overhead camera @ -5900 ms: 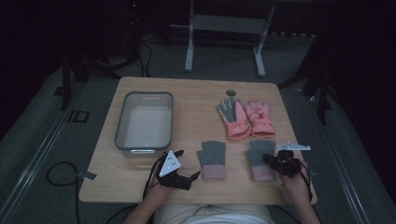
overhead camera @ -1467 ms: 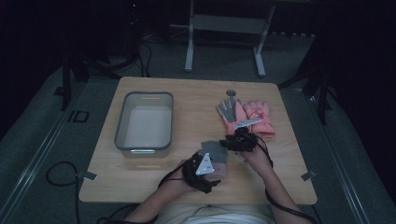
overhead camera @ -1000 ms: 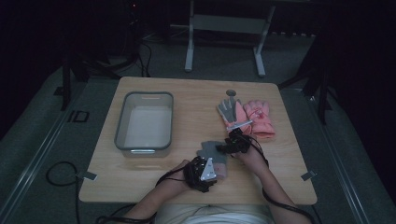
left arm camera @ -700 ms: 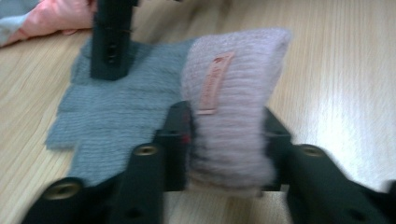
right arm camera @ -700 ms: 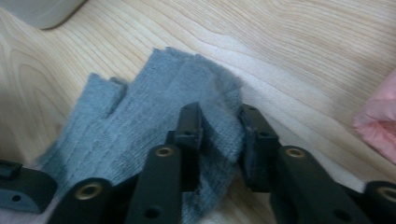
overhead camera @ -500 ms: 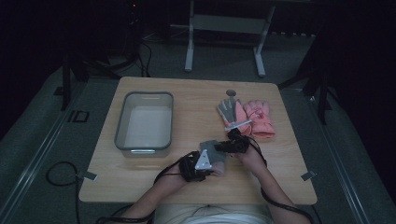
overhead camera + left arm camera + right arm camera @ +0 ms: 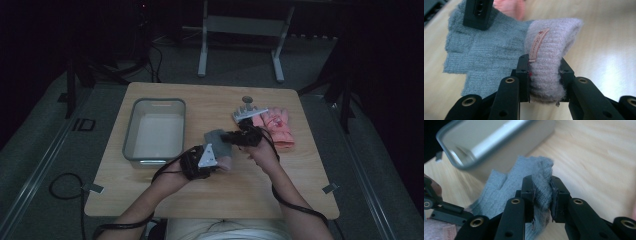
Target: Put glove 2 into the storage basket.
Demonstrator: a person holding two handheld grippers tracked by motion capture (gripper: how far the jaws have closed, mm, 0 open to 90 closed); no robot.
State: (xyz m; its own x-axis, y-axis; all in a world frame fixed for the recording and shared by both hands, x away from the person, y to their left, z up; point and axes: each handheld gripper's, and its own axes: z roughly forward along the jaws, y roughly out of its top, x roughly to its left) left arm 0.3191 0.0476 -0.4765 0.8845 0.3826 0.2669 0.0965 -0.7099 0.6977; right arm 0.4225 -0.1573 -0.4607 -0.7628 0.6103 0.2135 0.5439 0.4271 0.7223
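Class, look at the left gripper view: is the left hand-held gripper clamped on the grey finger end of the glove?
No, the left hand-held gripper is shut on the glove's pink ribbed cuff, beside its small label.

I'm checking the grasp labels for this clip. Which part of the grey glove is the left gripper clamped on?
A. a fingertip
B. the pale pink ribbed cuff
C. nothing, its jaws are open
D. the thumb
B: in the left gripper view, the left gripper has its jaws shut on the pale pink ribbed cuff of the grey glove, just below the small sewn label.
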